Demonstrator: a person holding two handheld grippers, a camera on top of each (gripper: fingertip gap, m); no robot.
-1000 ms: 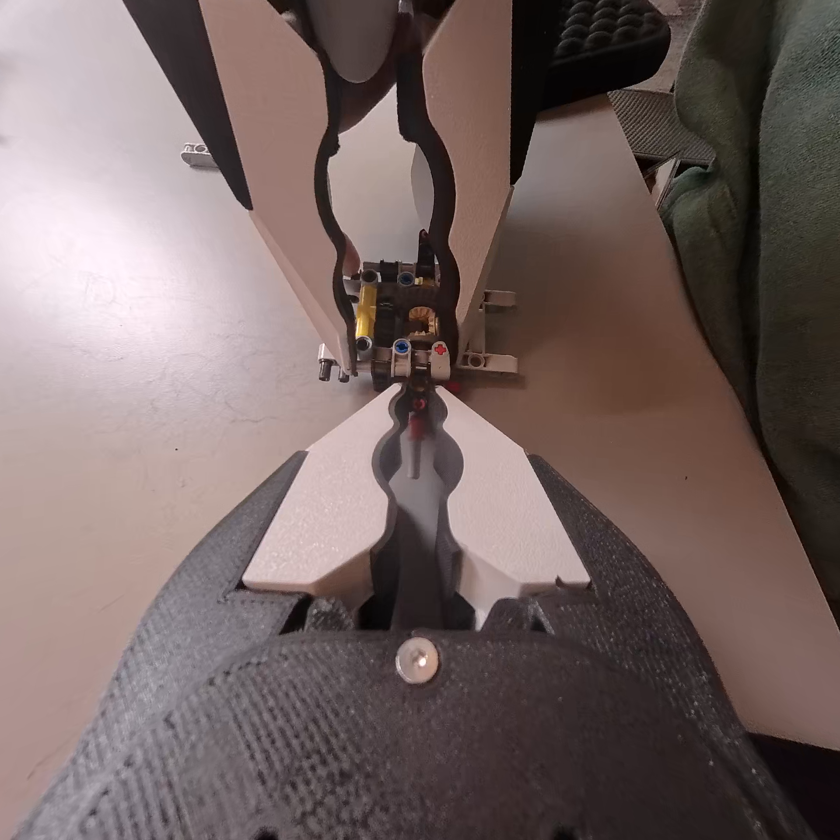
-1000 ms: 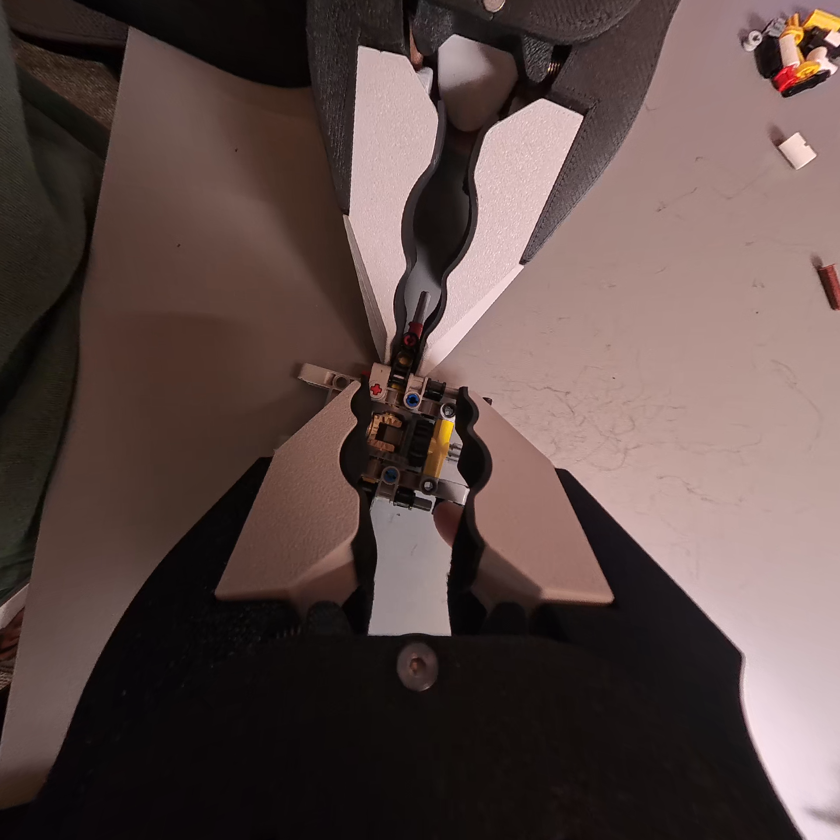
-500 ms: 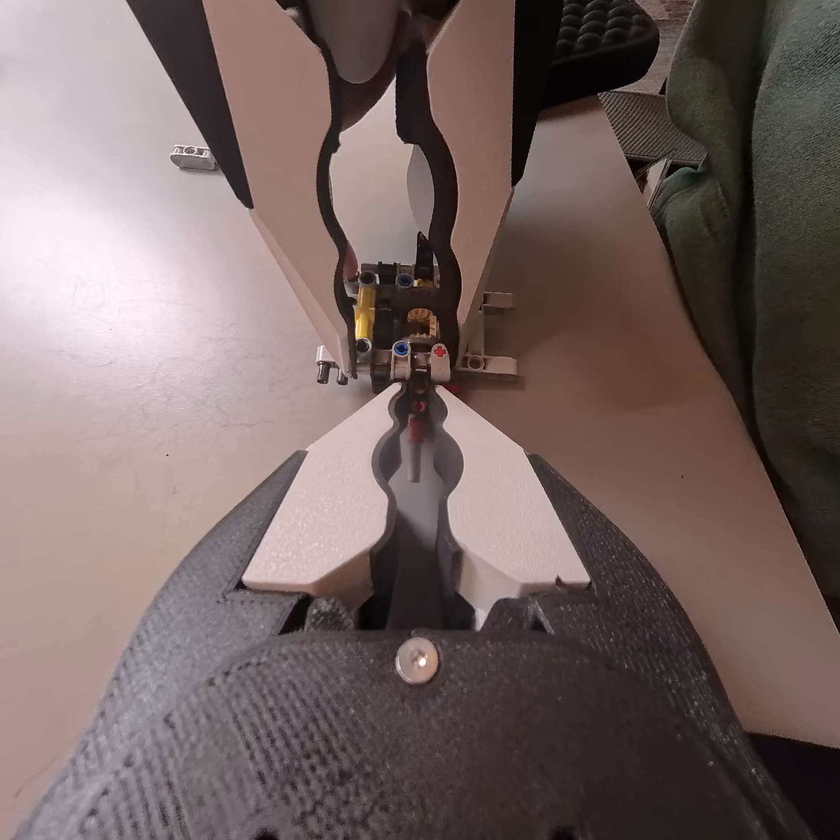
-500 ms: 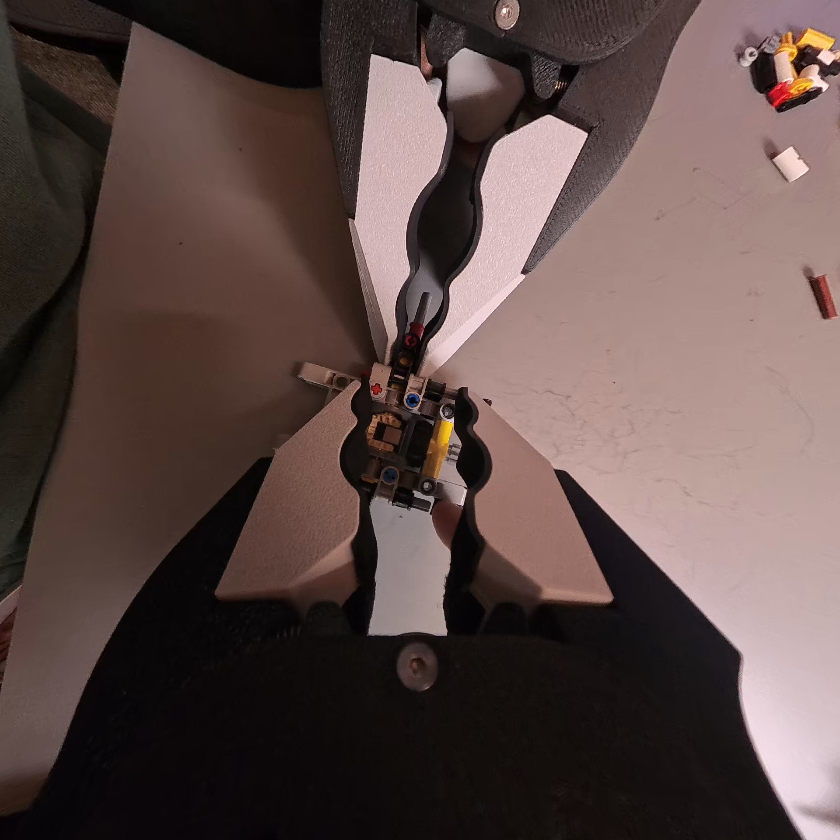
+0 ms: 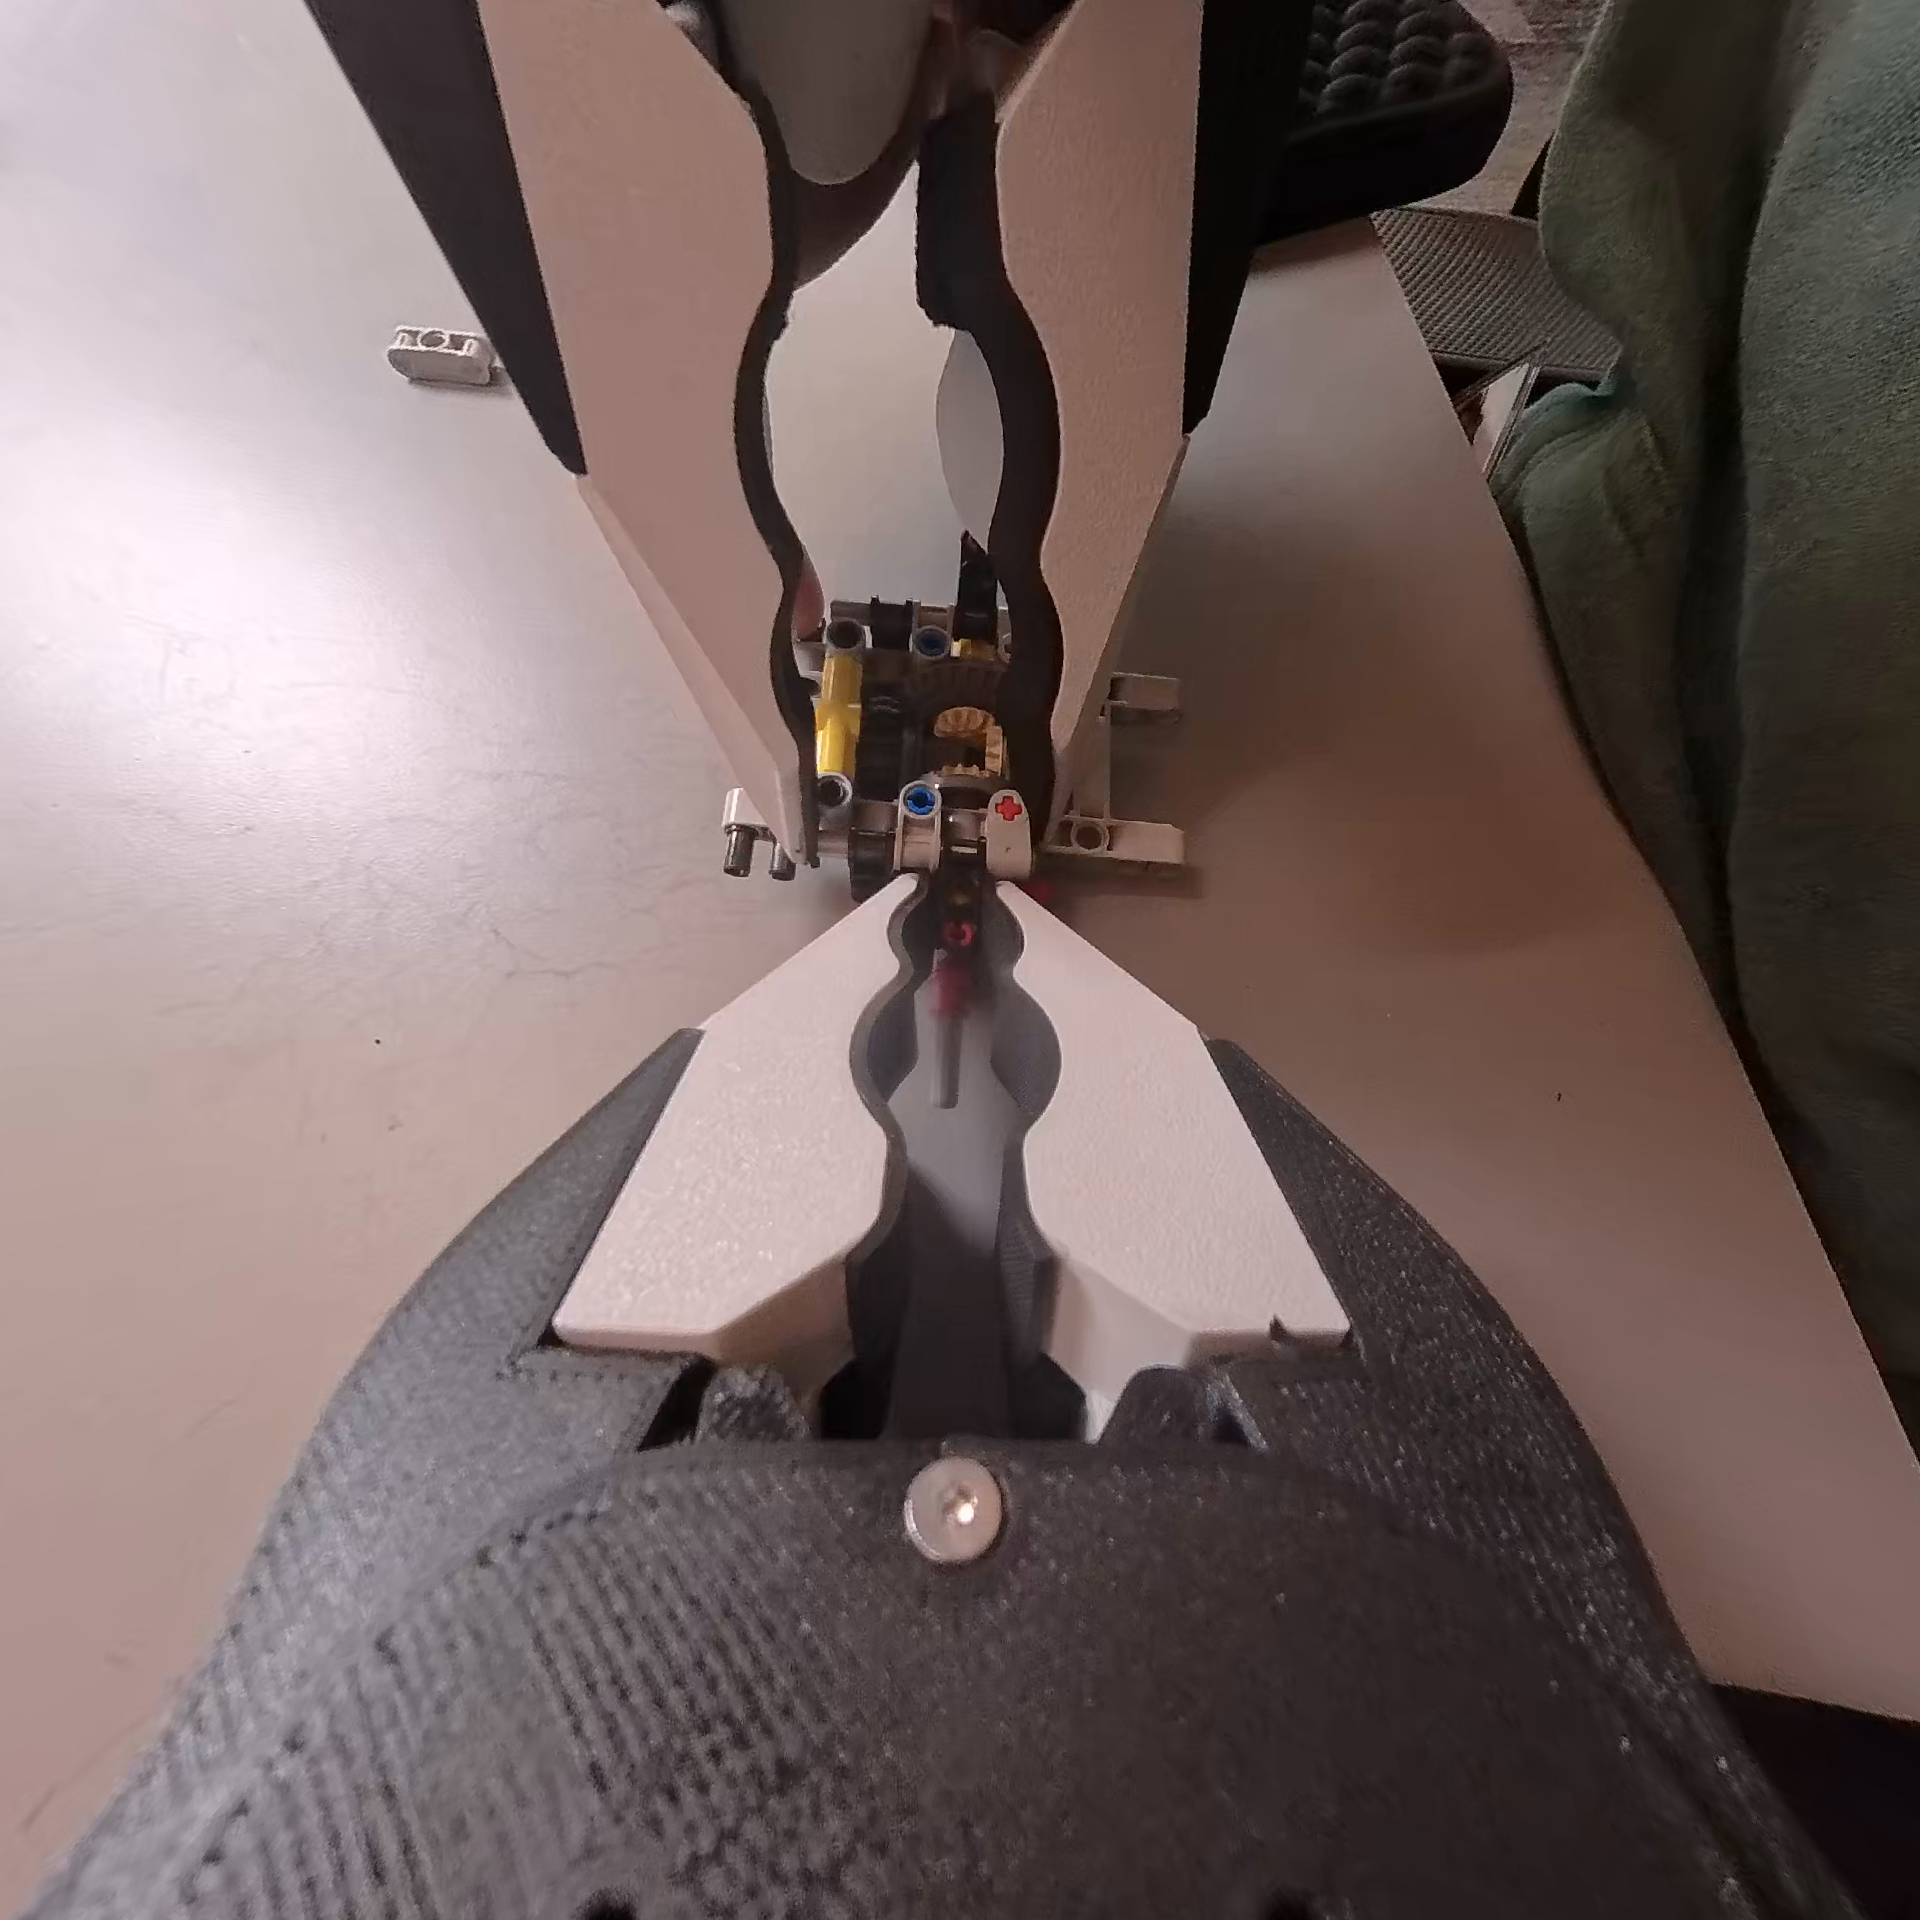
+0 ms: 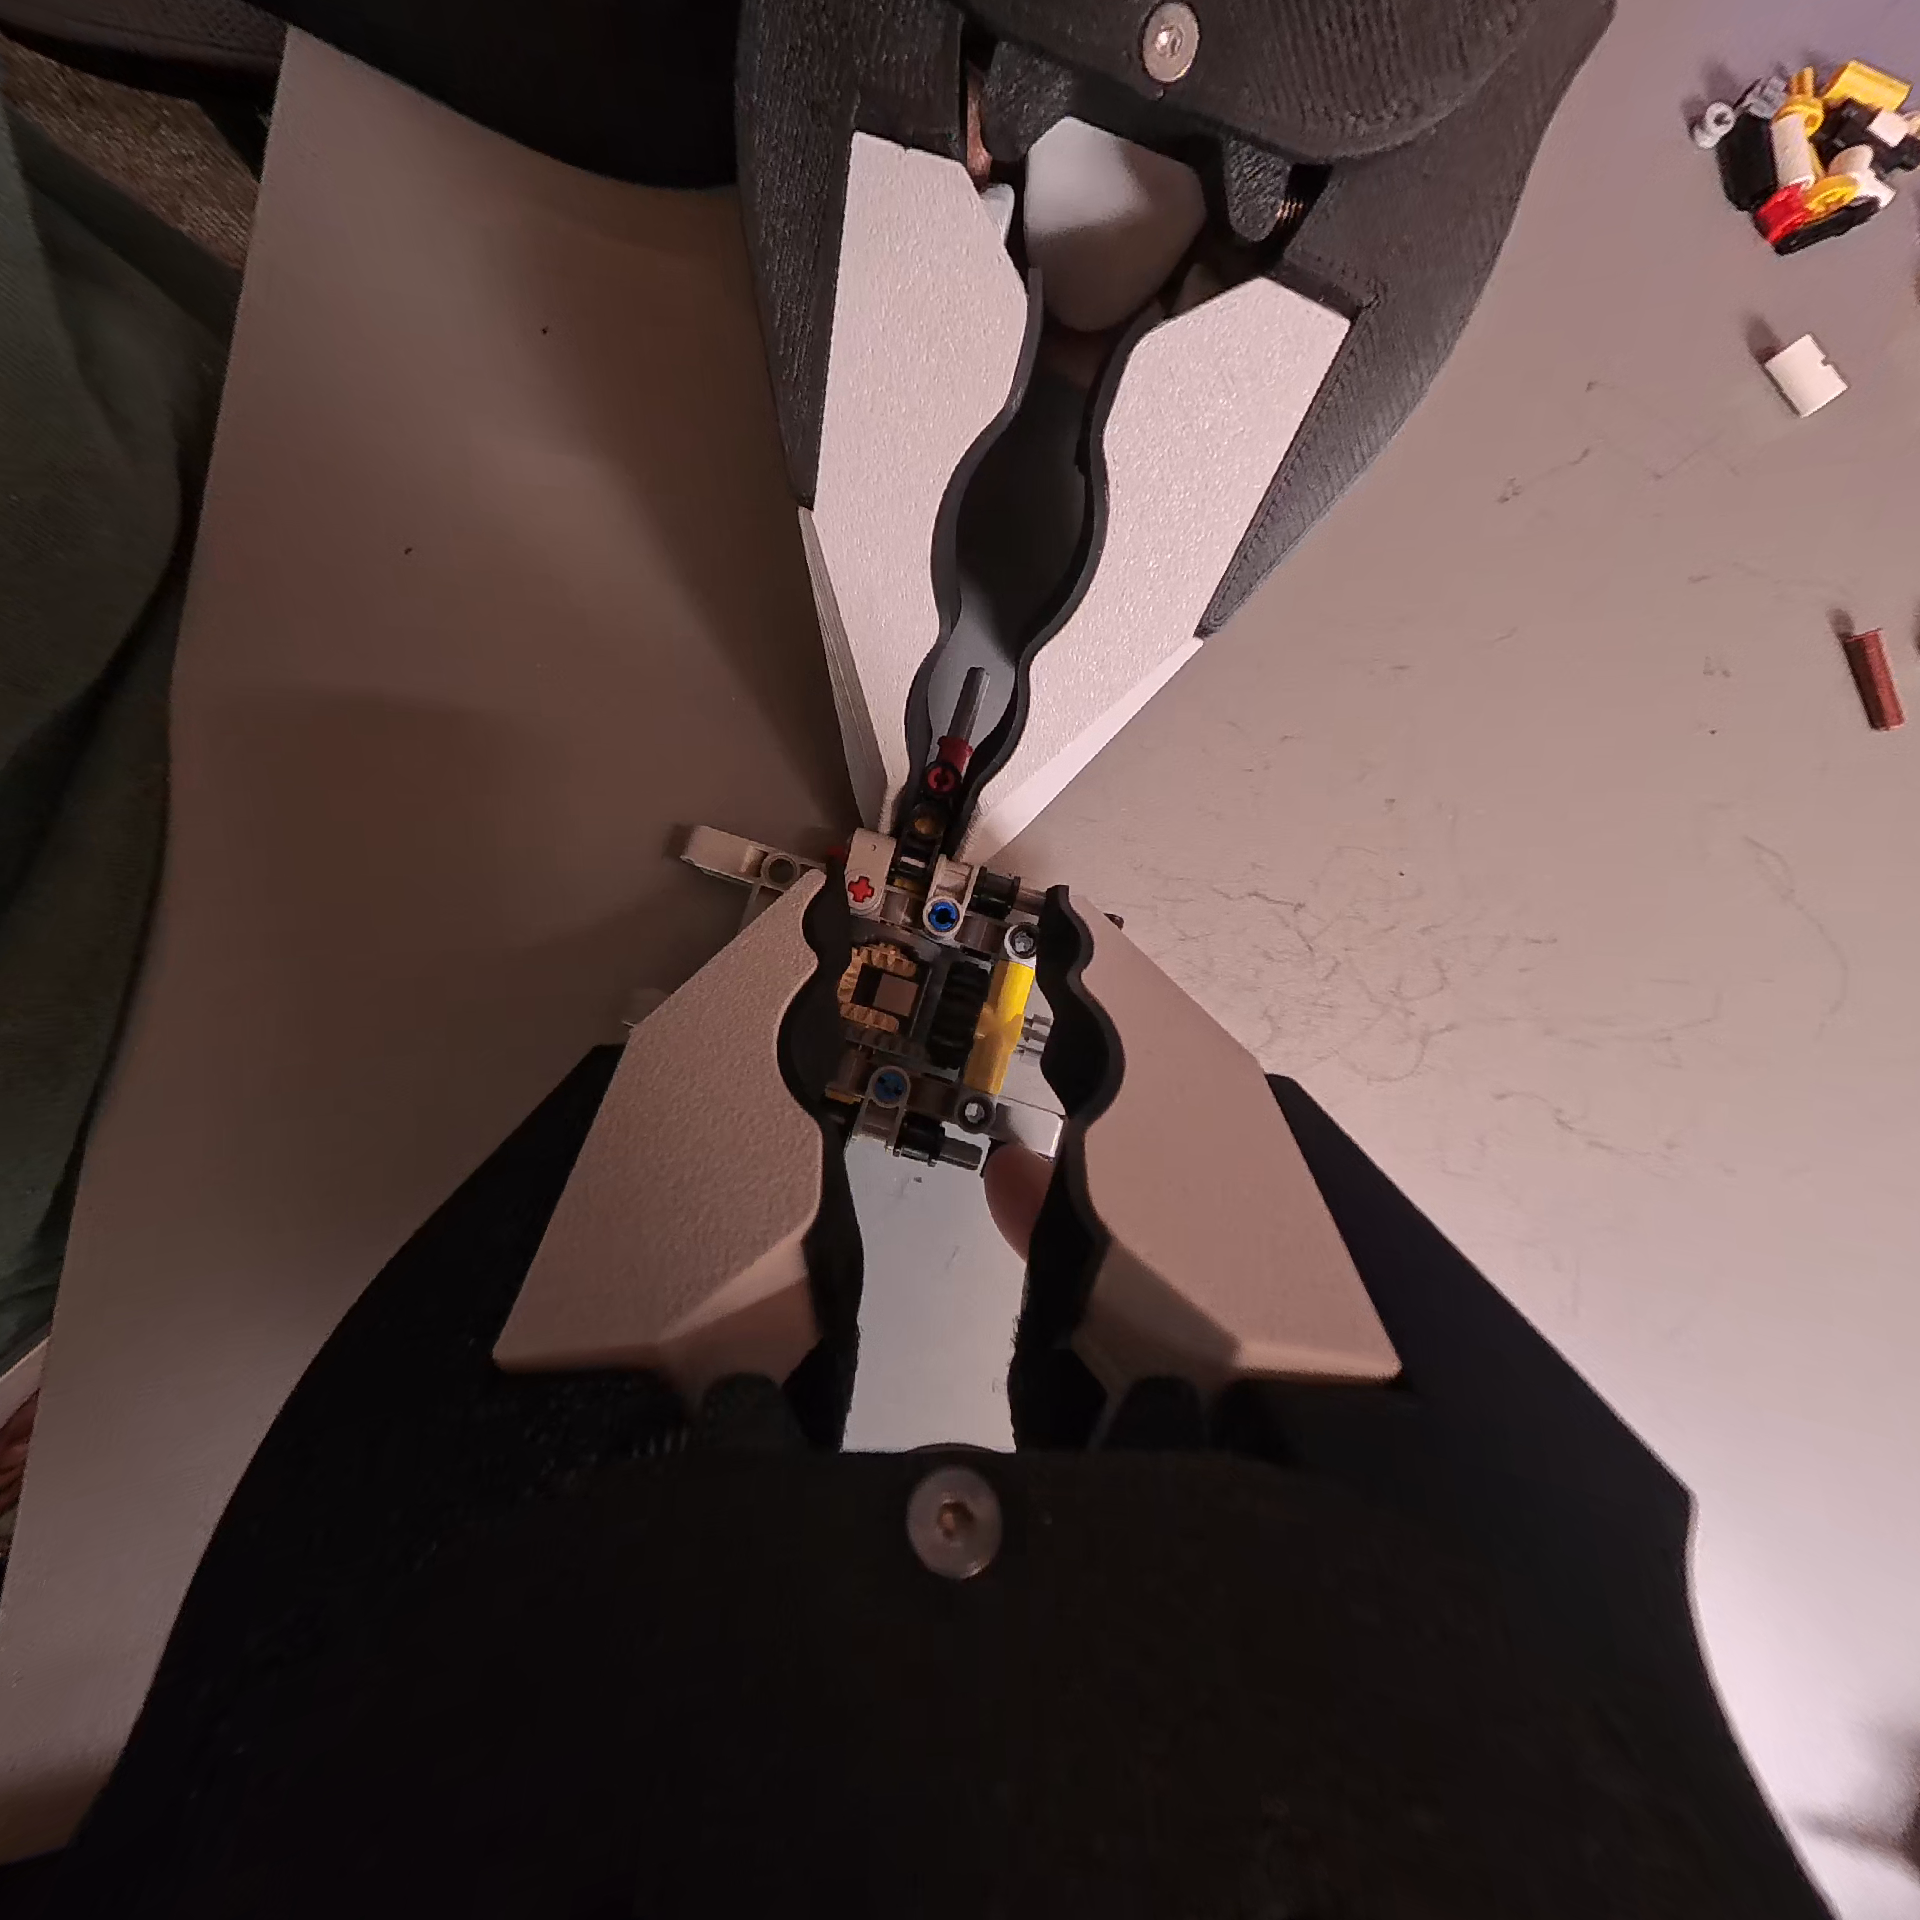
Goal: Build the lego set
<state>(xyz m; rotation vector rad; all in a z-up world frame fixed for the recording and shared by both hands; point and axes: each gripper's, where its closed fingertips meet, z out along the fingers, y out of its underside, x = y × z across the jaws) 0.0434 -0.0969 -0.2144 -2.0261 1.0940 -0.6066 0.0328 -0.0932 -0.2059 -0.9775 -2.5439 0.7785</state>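
Pale, scuffed tabletop (image 6: 1455,831) carries everything we see. On it sits a small brick gear assembly (image 6: 940,997) with yellow, tan and black parts. We see the right gripper (image 6: 940,935) with its jaws clamped on the two sides of this assembly. Facing it, the left gripper (image 5: 961,914) has its jaws nearly together, pinching the thin black axle (image 5: 948,1049) with a red bush that sticks out of the assembly. Far off lie a grey connector (image 5: 442,348), a white piece (image 6: 1806,376), a brown cylinder (image 6: 1875,681) and a colourful cluster of bricks (image 6: 1813,156). Green cloth (image 5: 1766,520) borders the tabletop.
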